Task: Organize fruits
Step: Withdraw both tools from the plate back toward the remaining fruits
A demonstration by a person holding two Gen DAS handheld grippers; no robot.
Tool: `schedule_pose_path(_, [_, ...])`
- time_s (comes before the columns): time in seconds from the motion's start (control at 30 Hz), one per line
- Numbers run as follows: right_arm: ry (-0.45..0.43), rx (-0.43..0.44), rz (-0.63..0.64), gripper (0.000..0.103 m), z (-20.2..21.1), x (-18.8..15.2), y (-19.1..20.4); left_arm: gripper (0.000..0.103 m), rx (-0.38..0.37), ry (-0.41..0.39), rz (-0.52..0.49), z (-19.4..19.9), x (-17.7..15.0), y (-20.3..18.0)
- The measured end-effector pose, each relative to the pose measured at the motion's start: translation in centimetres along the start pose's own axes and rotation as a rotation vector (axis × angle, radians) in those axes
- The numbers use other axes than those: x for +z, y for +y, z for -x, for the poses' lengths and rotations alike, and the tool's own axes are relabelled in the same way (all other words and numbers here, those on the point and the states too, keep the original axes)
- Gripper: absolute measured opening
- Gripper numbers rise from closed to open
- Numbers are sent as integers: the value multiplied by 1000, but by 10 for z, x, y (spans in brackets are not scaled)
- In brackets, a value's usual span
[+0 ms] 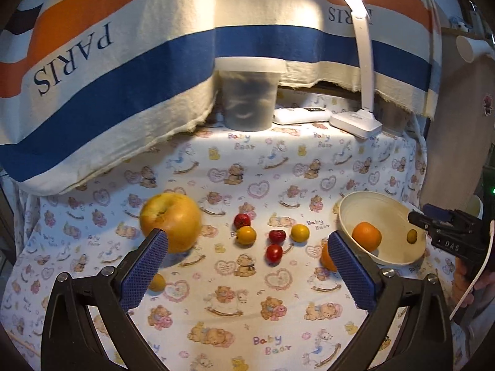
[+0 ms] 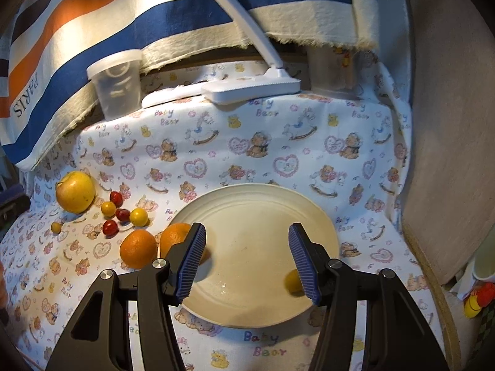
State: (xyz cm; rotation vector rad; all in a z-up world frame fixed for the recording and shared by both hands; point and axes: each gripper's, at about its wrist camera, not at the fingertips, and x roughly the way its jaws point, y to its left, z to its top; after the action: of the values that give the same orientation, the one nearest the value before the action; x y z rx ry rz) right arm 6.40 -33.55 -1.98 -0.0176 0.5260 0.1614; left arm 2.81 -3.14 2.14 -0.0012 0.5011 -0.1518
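Fruits scattered on bear-print cloth (image 1: 247, 309): big yellow apple (image 1: 170, 221) far left, small red and yellow ones mid-table. One orange (image 1: 366, 236) and one small yellow fruit (image 1: 412, 235) inside cream bowl (image 1: 399, 258). Left gripper (image 1: 247, 241) spread wide, empty. Right gripper (image 2: 247, 244) half-spread over bowl, gripping nothing.

"PARIS" upside down on striped towel (image 1: 92, 71), "Baby Bear" on tablecloth (image 1: 272, 344), "DAS" on right tool (image 1: 445, 232)
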Motion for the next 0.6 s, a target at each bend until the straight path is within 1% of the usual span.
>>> schedule_pose_path(0.1, [2, -4, 22, 58, -2, -3, 5, 103, 5, 13, 30, 2, 3, 11])
schedule_pose_path(0.17, [3, 8, 30, 58, -2, -4, 8, 103, 25, 40, 50, -1, 5, 20])
schedule_pose_path(0.2, [2, 13, 38, 58, -2, -5, 10, 103, 33, 50, 66, -4, 6, 25])
schedule_pose_path(0.23, [2, 11, 54, 58, -2, -6, 13, 103, 25, 58, 92, -8, 7, 33])
schedule_pose_path(0.3, [9, 14, 89, 58, -4, -8, 19, 103, 24, 102, 125, -16, 6, 45])
schedule_pose_path(0.37, [29, 2, 92, 59, -9, -8, 23, 100, 41, 146, 188, -23, 4, 63])
schedule_pose_path(0.4, [44, 10, 86, 59, -11, -7, 25, 97, 48, 162, 214, -24, 4, 70])
schedule_pose_path(0.47, [50, 25, 61, 59, -10, -2, 28, 74, 44, 215, 263, -32, 0, 87])
schedule_pose_path(0.53, [48, 26, 47, 59, -9, 3, 34, 67, 15, 272, 298, -41, -5, 99])
schedule_pose_path(0.6, [41, 27, 42, 59, -6, 11, 43, 63, 15, 326, 313, -51, -12, 107])
